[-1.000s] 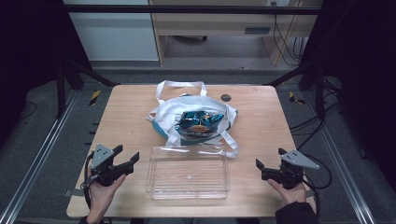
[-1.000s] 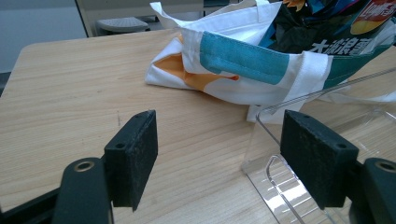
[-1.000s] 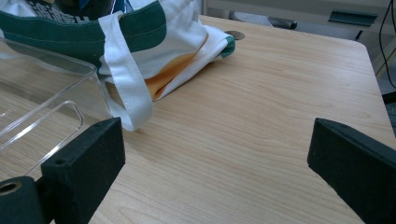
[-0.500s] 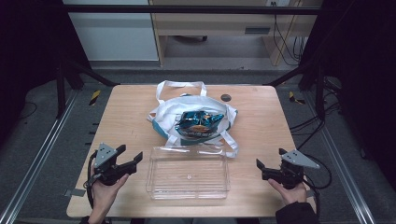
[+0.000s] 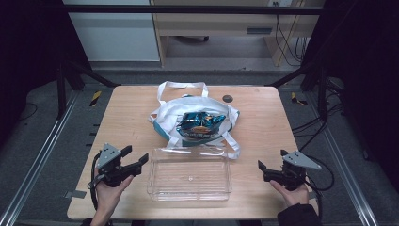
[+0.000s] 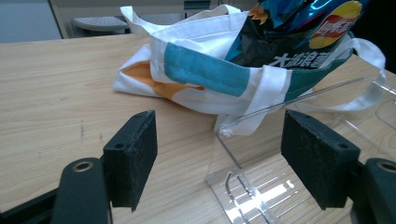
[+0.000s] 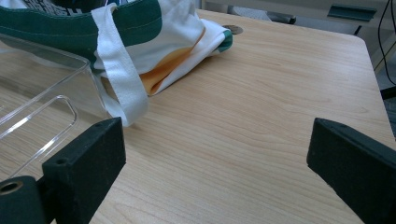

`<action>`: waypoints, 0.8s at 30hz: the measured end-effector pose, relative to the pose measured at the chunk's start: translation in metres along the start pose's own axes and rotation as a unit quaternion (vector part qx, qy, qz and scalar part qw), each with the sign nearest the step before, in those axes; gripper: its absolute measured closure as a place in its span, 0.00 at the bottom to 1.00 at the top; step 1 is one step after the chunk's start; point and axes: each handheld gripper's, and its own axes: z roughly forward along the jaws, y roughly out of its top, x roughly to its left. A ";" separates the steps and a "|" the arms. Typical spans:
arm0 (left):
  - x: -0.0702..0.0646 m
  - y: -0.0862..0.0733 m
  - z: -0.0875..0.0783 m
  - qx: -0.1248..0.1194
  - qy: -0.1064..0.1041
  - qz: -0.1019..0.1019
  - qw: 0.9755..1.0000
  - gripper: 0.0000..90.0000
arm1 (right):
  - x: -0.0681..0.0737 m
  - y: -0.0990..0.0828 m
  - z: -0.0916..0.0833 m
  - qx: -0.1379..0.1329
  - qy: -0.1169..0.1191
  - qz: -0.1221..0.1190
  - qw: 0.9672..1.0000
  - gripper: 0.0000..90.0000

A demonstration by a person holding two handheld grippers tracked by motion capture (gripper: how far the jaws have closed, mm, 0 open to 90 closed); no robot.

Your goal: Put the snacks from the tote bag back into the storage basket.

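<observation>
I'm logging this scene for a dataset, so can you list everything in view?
tote bag: one, white with teal and orange, table centre, lying open
chip bag: one, blue, inside the tote bag
clear tray: one, transparent, empty, near edge in front of the tote bag
small disc: one, dark, far side of table
table: one, light wood
left gripper: one, black, open, left of the clear tray
right gripper: one, black, open, right of the clear tray

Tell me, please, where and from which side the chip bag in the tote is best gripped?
Probably by its crumpled top edge, from above. The chip bag lies in the open mouth of the tote, so only its upper face is exposed, and the puffy middle would slip. The right hand-held gripper, jaws open, has a clearer path past the clear tray.
</observation>
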 end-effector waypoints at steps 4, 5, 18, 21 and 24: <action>-0.006 0.004 0.002 -0.002 -0.004 0.007 1.000 0.30 | 0.000 0.000 0.000 -0.001 0.000 0.001 1.000 0.05; -0.006 0.004 0.002 -0.002 -0.004 0.007 1.000 0.30 | 0.000 0.000 0.000 -0.001 0.000 0.001 1.000 0.05; -0.012 0.019 0.011 -0.001 -0.008 0.021 1.000 0.30 | 0.000 0.000 0.000 0.001 0.001 0.003 1.000 0.05; -0.014 0.021 0.014 -0.002 -0.008 0.023 1.000 0.30 | 0.000 0.000 0.000 0.001 0.002 0.003 1.000 0.05; -0.016 0.024 0.016 -0.004 -0.009 0.024 1.000 0.30 | 0.000 0.000 0.000 0.001 0.001 0.003 1.000 0.05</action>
